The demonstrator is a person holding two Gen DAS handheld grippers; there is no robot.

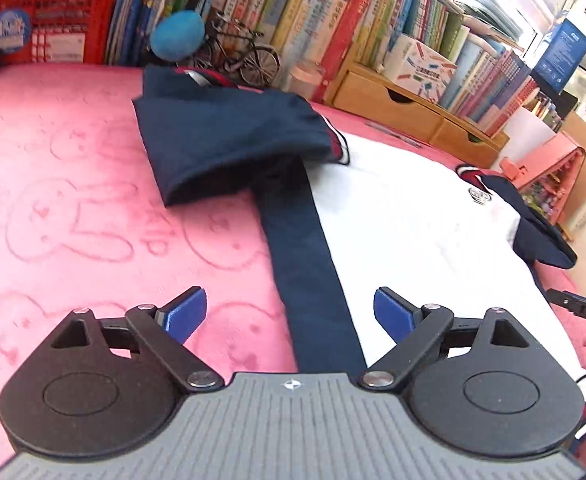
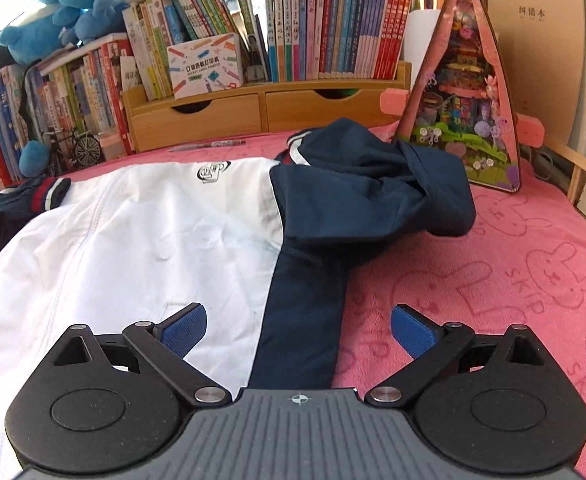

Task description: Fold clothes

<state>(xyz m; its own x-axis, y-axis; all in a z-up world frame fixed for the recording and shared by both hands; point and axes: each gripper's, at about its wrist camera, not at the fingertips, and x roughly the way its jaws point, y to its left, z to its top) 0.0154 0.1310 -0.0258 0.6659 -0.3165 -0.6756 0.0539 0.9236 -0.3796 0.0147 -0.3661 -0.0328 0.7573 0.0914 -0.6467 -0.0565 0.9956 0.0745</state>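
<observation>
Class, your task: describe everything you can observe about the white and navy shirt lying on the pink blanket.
The shirt lies flat on the pink blanket, with a white body, navy side panels and navy sleeves with red and white striped cuffs. A dark crest is printed on the chest. The fabric looks soft, slightly creased. One sleeve is folded inward; the other lies bunched. The left gripper and right gripper are open above its hem, not gripping it.
</observation>
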